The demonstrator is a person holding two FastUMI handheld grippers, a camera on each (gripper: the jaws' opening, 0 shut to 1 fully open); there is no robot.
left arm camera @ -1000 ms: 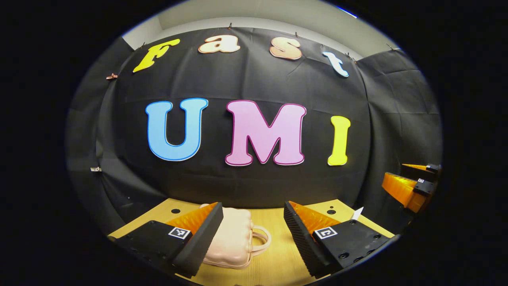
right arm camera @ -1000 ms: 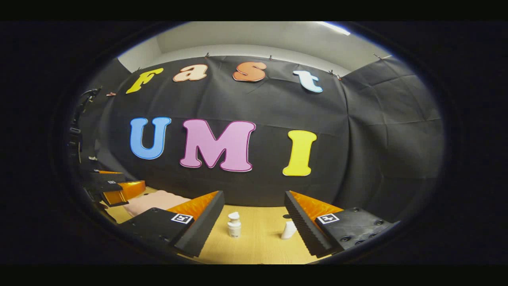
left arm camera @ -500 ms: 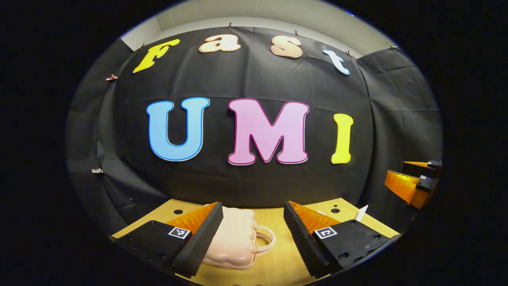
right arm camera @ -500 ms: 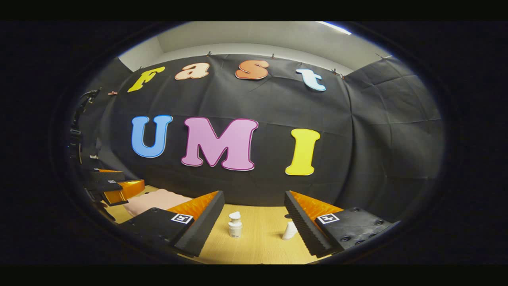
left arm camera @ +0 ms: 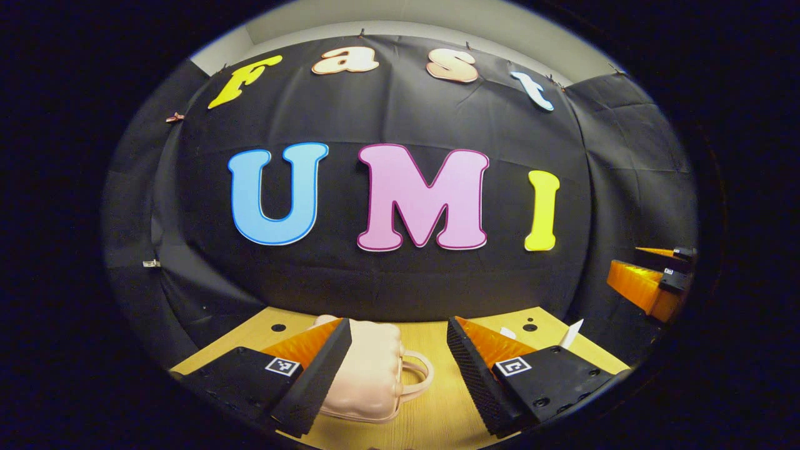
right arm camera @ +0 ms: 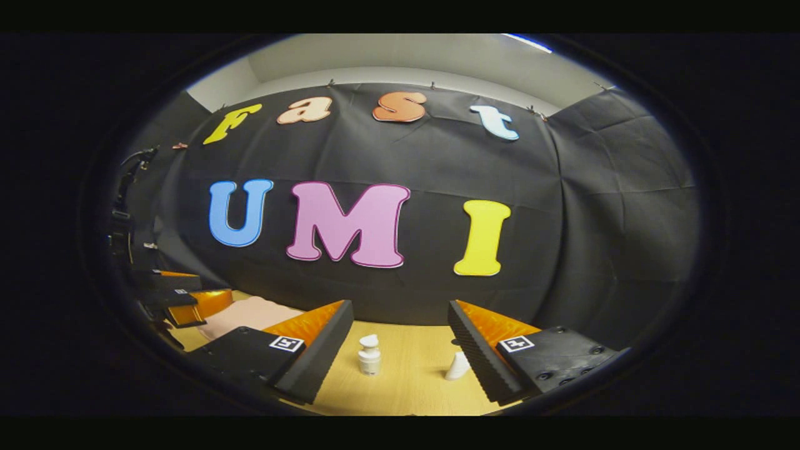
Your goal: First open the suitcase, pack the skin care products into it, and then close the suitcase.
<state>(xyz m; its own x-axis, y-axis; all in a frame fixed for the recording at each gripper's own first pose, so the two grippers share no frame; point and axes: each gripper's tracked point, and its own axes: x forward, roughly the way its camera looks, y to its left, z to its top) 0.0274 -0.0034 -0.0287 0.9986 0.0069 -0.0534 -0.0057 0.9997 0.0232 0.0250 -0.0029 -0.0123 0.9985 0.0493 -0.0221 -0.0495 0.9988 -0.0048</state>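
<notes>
Pink suitcase (left arm camera: 365,369), one, and two white bottles (right arm camera: 369,355) (right arm camera: 457,366) lie untouched; both grippers (left arm camera: 399,369) (right arm camera: 400,356) gape wide, empty.

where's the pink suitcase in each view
Left gripper view: suitcase low centre, behind the left gripper's near finger.
Right gripper view: suitcase low left, beside the left gripper.
Shared landmark: the wooden table.

pump bottle (right arm camera: 369,354), small tube (right arm camera: 457,365), wooden table (right arm camera: 406,381)
</notes>
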